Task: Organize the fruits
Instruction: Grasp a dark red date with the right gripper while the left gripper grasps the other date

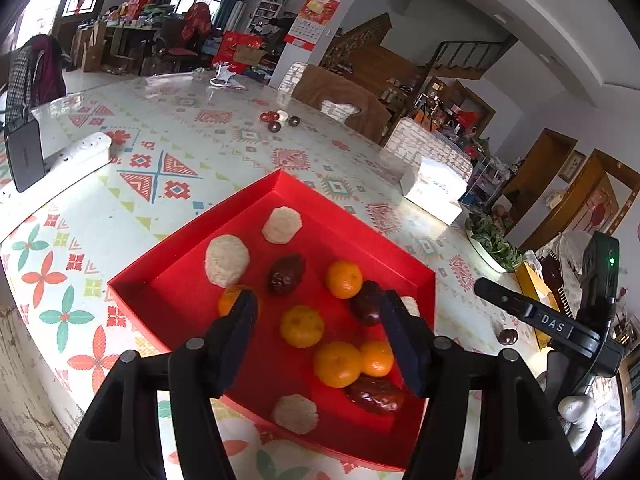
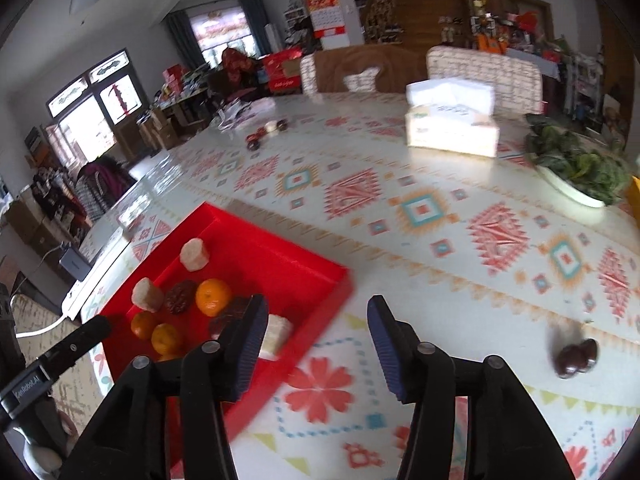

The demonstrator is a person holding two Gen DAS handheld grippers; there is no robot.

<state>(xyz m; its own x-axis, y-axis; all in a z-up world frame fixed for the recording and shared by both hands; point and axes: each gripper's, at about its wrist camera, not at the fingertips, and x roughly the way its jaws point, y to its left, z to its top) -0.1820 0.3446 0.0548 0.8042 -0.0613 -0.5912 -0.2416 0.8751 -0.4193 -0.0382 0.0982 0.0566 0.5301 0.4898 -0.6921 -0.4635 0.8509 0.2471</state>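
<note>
The right gripper (image 2: 316, 344) stood half open, empty; loose dates (image 2: 576, 356) lay on the bench (image 2: 440, 240) at its three o'clock, nearer it; the left gripper (image 1: 316, 344) gaped empty over the red tray (image 1: 280, 184).

Both grippers are sitting with their jaws parted and nothing pinched between the pads. The left gripper (image 1: 320, 312) is angling downward, its two dark-blue fingers (image 1: 240, 332) spread apart, nothing touching either pad. The right gripper (image 2: 316, 336) is tilting down too, fingers apart with only open air in the gap. From the left camera you're seeing the right one off to the side, pointing in, and a light-gloved hand (image 1: 576, 408) is holding its handle.
</note>
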